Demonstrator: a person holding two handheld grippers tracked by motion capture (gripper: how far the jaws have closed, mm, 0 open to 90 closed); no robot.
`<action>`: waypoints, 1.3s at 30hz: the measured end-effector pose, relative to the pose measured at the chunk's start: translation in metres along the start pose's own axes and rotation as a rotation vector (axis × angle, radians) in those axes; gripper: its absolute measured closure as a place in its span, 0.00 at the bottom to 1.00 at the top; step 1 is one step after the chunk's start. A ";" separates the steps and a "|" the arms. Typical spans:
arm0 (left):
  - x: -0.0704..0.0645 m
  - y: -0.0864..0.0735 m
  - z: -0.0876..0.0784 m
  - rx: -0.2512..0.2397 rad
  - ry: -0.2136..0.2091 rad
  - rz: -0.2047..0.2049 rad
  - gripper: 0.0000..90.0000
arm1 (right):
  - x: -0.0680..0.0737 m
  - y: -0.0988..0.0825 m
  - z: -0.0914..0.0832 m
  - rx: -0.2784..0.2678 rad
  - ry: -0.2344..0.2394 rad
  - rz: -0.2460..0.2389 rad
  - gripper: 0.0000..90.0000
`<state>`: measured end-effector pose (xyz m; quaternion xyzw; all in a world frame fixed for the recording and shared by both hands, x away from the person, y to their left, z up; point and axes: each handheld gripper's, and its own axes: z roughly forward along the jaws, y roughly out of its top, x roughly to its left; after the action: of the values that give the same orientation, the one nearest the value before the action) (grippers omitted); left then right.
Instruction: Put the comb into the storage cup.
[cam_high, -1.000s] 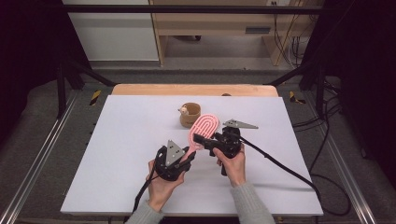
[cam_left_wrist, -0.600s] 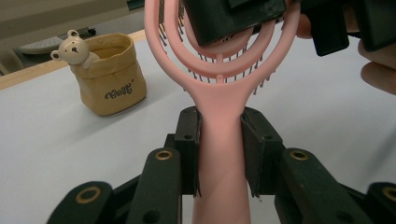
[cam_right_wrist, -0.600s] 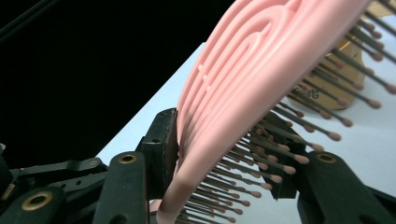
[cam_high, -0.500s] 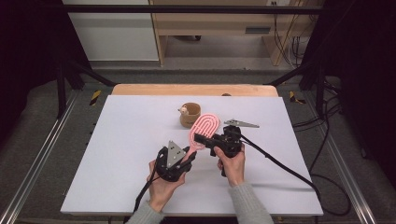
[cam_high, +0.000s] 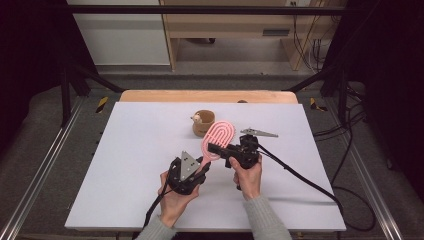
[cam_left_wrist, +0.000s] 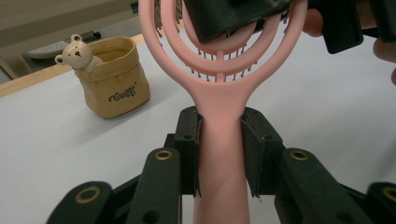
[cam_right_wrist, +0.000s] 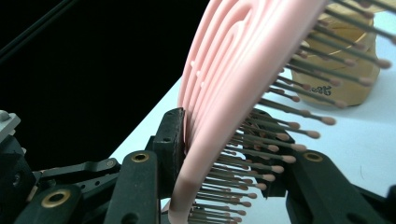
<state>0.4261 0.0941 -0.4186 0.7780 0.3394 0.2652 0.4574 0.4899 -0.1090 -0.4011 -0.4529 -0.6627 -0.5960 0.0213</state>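
Item: pink hairbrush (cam_high: 218, 139), held above the bench (cam_high: 135, 165), likely for a handover between grippers. Left gripper (cam_left_wrist: 219, 140) clamps its handle; the head extends ahead of it. Right gripper (cam_right_wrist: 219, 140), jaws just closing, pinches the head across back and bristles. Bear pot (cam_left_wrist: 109, 77) beyond.

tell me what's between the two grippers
The pink hairbrush spans it in the high view: left gripper clamps its handle, right gripper its head.
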 end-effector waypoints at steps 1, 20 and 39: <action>0.000 0.000 0.000 0.001 -0.001 -0.001 0.77 | 0.000 0.000 0.000 0.000 0.002 0.000 0.67; 0.001 0.001 0.004 0.014 -0.024 -0.004 0.75 | 0.003 0.000 -0.003 -0.009 0.035 -0.010 0.70; 0.013 0.003 0.003 -0.004 -0.118 -0.054 0.44 | 0.003 0.003 -0.007 -0.013 0.015 -0.039 0.70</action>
<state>0.4373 0.1010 -0.4159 0.7821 0.3320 0.2070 0.4850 0.4862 -0.1131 -0.3952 -0.4354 -0.6674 -0.6041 0.0117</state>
